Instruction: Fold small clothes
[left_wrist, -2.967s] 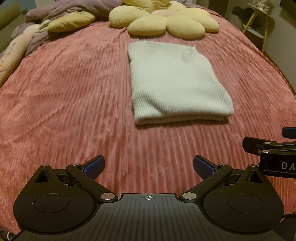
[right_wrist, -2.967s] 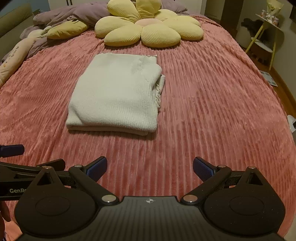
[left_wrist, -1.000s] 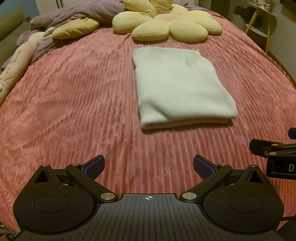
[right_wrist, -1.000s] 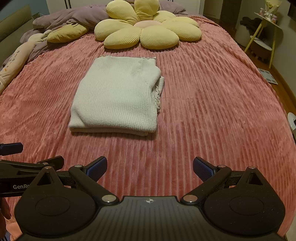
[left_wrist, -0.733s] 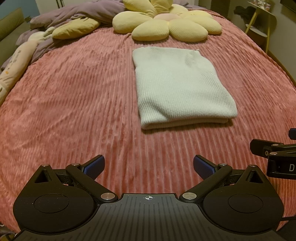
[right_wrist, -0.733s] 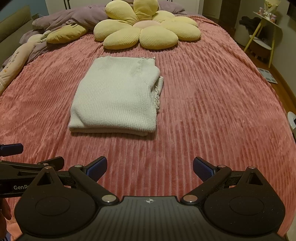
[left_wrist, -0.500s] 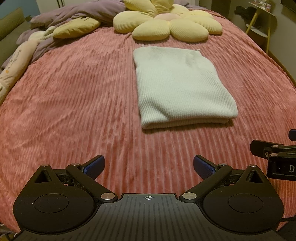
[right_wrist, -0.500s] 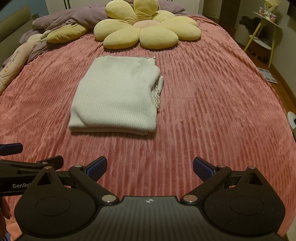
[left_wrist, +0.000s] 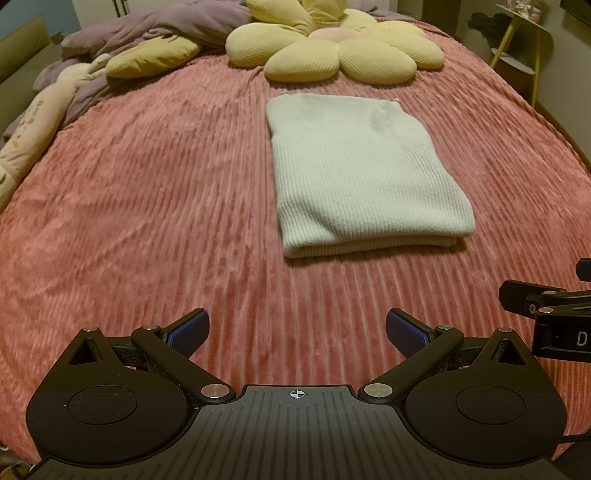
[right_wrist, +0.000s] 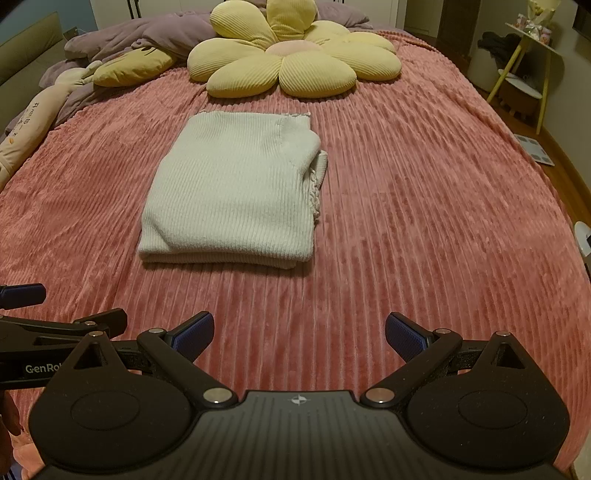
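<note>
A cream ribbed knit garment (left_wrist: 364, 173) lies folded into a neat rectangle on the pink corduroy bedspread (left_wrist: 147, 192); it also shows in the right wrist view (right_wrist: 232, 192), with a loose edge sticking out on its right side. My left gripper (left_wrist: 295, 330) is open and empty, held well back from the garment's near edge. My right gripper (right_wrist: 299, 330) is open and empty, also back from it. Each gripper's side shows at the edge of the other's view.
A yellow flower-shaped cushion (right_wrist: 291, 66) lies behind the garment. A purple duvet (right_wrist: 155, 37) and a yellow pillow (left_wrist: 151, 61) sit at the back left. A small side table (right_wrist: 528, 66) stands off the bed's right side.
Both grippers have drawn back slightly from the garment over three seconds. In the last second almost nothing has moved. The garment lies as before.
</note>
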